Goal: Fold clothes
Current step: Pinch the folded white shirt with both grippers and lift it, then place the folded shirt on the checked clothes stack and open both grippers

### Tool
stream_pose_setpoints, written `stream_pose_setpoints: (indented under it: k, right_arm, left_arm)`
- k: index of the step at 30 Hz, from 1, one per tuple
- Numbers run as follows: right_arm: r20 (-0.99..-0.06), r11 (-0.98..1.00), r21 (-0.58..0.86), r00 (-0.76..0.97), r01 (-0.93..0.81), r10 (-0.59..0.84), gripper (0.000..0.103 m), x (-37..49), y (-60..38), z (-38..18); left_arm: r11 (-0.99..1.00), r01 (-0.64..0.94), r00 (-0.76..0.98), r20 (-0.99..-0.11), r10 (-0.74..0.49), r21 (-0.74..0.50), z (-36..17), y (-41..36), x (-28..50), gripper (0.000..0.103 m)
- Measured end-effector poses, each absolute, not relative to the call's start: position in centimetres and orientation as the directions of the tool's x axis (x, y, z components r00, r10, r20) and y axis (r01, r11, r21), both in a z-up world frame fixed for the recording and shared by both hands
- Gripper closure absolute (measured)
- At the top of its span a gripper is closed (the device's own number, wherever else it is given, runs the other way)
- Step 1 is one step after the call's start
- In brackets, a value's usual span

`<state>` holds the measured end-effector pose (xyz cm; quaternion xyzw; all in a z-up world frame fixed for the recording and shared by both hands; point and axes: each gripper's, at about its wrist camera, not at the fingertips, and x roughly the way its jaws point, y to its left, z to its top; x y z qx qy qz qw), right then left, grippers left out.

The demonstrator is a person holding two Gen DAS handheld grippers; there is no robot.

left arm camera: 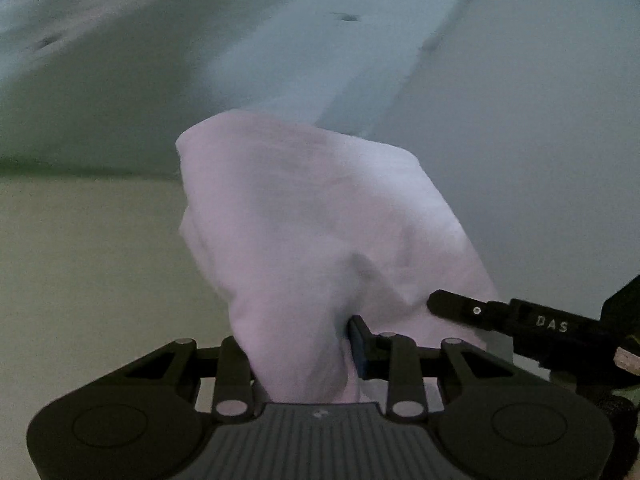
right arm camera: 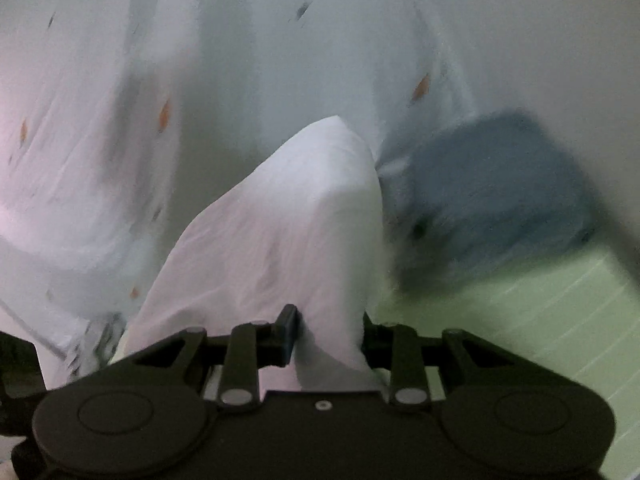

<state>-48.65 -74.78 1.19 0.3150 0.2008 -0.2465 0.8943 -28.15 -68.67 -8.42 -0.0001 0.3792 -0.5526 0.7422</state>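
White cloth (left arm camera: 312,232), thin & soft w/ a faint pink cast, fills the centre of both wrist views, bunched up in a rounded hump ahead of each tool. Left gripper (left arm camera: 298,354) is clamped on a gathered wad of it at lower centre; one blue pad (left arm camera: 358,346) shows pressing the fabric's right side, the other finger is buried under cloth. Right gripper (right arm camera: 330,332) likewise pinches the white cloth (right arm camera: 288,220) at lower centre, pads tight on a narrow pleat. In the lower right of the left view, a black finger of the other tool (left arm camera: 472,310) pokes in near the cloth, so both grips sit close together. Step in hand looks like lifting one edge w/ both tools for a fold; heavy blur suggests a fast carry. Next move prob needs the edge laid flat & even over the rest, keeping both pinches level so nothing twists. Behind, right view: pale sheet (right arm camera: 100,140) w/ small orange & dark flecks, wrinkly, upper left; a blurred blue-grey soft block (right arm camera: 492,192) at mid right; pale green striped surface (right arm camera: 540,320) lower right. Can't tell what garment it is.
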Motion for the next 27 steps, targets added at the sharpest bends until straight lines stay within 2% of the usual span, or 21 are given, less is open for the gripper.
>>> stream_pose_setpoints:
  k: [6,10,11,12,13,14,15,17,18,20,22,27]
  right_arm:
    - [-0.456,0.71,0.366,0.781,0.602,-0.427,0.073,-50.8,-85.2,5.0]
    - [-0.449,0.721,0.314,0.766,0.618,-0.461,0.07,-49.1,-92.6,5.6]
    - [-0.457,0.714,0.313,0.758,0.627,-0.465,0.064,-48.3,-94.4,5.0]
    - [-0.47,0.7,0.309,0.743,0.644,-0.476,0.059,-47.2,-96.3,4.0]
    - [-0.481,0.688,0.3,0.727,0.661,-0.49,0.042,-46.1,-98.2,2.9]
    - [-0.492,0.678,0.274,0.705,0.682,-0.51,0.019,-44.9,-99.6,1.1]
    - [-0.52,0.667,0.242,0.674,0.705,-0.525,0.014,-43.5,-100.8,-1.2]
    - [-0.626,0.636,0.178,0.585,0.751,-0.516,0.017,-40.6,-102.6,-5.8]
    - [-0.674,0.624,0.144,0.537,0.768,-0.507,0.017,-39.3,-103.0,-7.8]
    - [-0.623,0.638,0.08,0.538,0.766,-0.568,0.001,-38.6,-101.4,-9.0]
    - [-0.583,0.647,0.039,0.543,0.761,-0.604,0.001,-38.5,-100.0,-9.2]
    - [-0.587,0.633,0.055,0.538,0.773,-0.605,0.0,-39.2,-97.5,-9.2]
  left_arm:
    - [0.296,0.863,0.058,-0.5,-0.864,-0.41,-6.5,-80.9,-27.8,0.069]
    - [0.285,0.885,0.067,-0.506,-0.86,-0.367,-6.9,-87.7,-25.2,0.066]
    - [0.295,0.892,0.083,-0.515,-0.853,-0.344,-7.8,-89.5,-24.6,0.059]
    - [0.318,0.893,0.112,-0.528,-0.842,-0.318,-9.0,-91.2,-24.0,0.045]
    - [0.362,0.887,0.155,-0.554,-0.818,-0.286,-10.8,-93.1,-23.0,0.037]
    - [0.423,0.873,0.208,-0.599,-0.773,-0.244,-12.9,-94.6,-22.1,0.023]
    - [0.487,0.852,0.259,-0.652,-0.713,-0.194,-15.0,-96.0,-21.4,0.022]
    - [0.542,0.821,0.275,-0.707,-0.652,-0.18,-18.3,-97.3,-20.0,0.02]
    - [0.55,0.81,0.261,-0.716,-0.647,-0.202,-19.3,-97.3,-19.4,0.012]
    - [0.555,0.792,0.242,-0.704,-0.668,-0.254,-19.8,-95.9,-18.7,0.005]
    - [0.543,0.804,0.24,-0.704,-0.669,-0.242,-19.8,-94.9,-18.9,0.005]
    - [0.547,0.822,0.297,-0.699,-0.65,-0.159,-18.9,-95.1,-21.1,0.005]
